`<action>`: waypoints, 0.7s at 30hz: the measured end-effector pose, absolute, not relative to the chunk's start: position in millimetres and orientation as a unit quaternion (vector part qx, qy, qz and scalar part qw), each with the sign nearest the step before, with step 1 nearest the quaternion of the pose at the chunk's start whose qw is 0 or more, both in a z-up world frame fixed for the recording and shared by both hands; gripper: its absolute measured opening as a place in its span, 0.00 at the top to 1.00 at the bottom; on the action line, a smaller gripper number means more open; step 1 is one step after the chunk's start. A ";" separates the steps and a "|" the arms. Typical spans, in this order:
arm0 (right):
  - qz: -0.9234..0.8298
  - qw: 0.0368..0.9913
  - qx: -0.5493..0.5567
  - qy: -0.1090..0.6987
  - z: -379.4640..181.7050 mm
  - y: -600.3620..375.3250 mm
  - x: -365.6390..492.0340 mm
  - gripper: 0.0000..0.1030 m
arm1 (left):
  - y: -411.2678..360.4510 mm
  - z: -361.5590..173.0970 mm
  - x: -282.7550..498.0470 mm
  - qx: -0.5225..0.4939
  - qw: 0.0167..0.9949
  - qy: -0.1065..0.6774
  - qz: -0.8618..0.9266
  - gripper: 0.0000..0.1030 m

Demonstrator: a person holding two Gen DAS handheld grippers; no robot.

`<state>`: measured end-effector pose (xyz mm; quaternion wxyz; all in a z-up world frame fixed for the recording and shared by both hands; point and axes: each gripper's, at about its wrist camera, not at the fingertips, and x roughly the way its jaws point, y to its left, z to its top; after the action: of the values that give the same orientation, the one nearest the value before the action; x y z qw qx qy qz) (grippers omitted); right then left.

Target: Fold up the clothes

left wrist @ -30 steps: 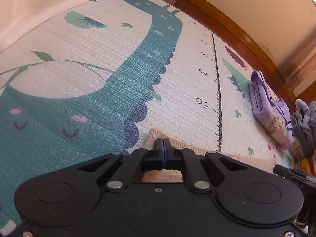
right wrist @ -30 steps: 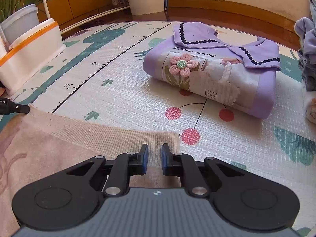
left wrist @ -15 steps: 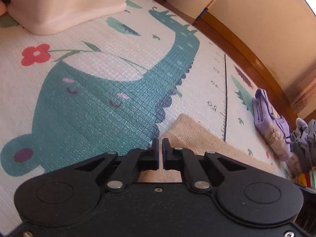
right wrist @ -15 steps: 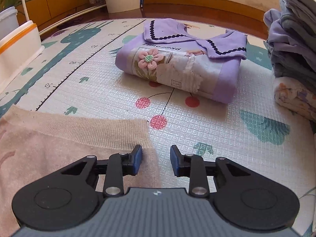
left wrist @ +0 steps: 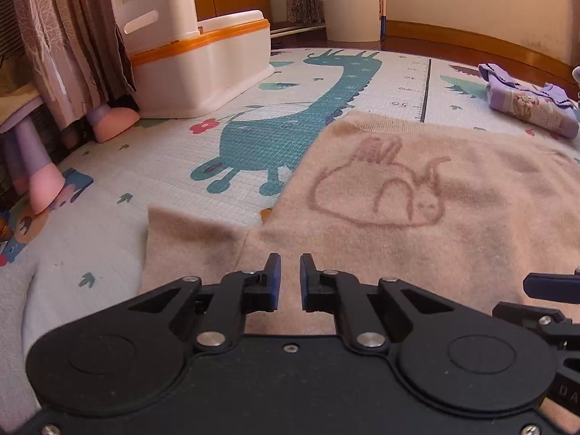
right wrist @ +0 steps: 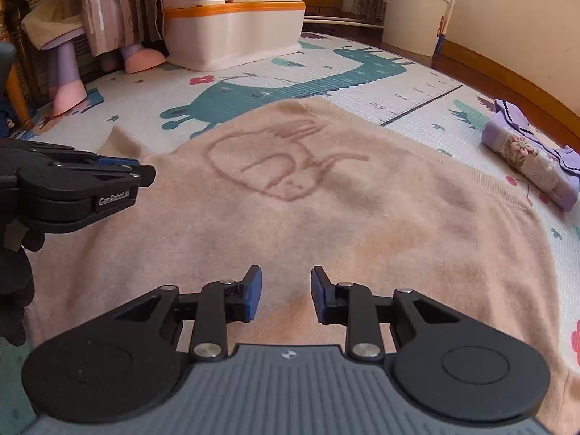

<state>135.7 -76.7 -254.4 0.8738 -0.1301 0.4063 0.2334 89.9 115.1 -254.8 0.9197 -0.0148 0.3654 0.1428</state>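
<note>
A: Where is the garment you are folding?

B: Your beige sweater [right wrist: 326, 217] lies spread flat on the play mat [left wrist: 152, 166], which is printed with a teal giraffe. A faint pink outline drawing shows on the fabric. One sleeve [left wrist: 192, 239] sticks out to the left, just ahead of your left tool.

A: How are your tools set?

B: Your left hand-held gripper [left wrist: 289, 279] hangs low over the sweater near where the sleeve joins the body, its blue-padded fingers a narrow gap apart with nothing between them. Your right hand-held gripper [right wrist: 284, 293] hangs over the sweater's near edge, fingers spread wider, also empty. In the right view, your left tool enters from the left edge, held by a dark-gloved hand [right wrist: 14, 290].

A: What else is around you?

B: A folded lilac garment [right wrist: 533, 166] rests on the mat, well apart to the right. A white bin with an orange band [left wrist: 203, 61] stands at the mat's far left, beside a curtain [left wrist: 69, 36]. A white bucket [left wrist: 349, 3] stands farther back.
</note>
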 end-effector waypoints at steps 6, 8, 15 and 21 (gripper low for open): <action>0.273 0.846 -0.176 0.422 -257.4 -18.5 46.4 0.69 | 178.6 -244.8 83.0 -0.127 0.904 0.388 0.126 0.87; 0.276 0.842 -0.177 0.429 -255.8 -19.3 35.9 0.68 | 199.2 -230.8 83.4 -0.161 0.906 0.372 0.122 0.88; 0.298 0.812 -0.168 0.473 -255.6 -32.7 -1.3 0.61 | 207.3 -264.0 144.9 -0.079 0.883 0.456 0.082 0.74; 0.198 0.866 -0.119 0.444 -233.5 -99.3 11.1 0.64 | 148.9 -229.6 124.0 -0.093 0.912 0.387 0.098 0.74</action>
<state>11.1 -99.3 -233.5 0.8655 -0.1190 0.4445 0.1979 124.0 148.9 -229.6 0.9124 -0.0928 0.3866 0.0975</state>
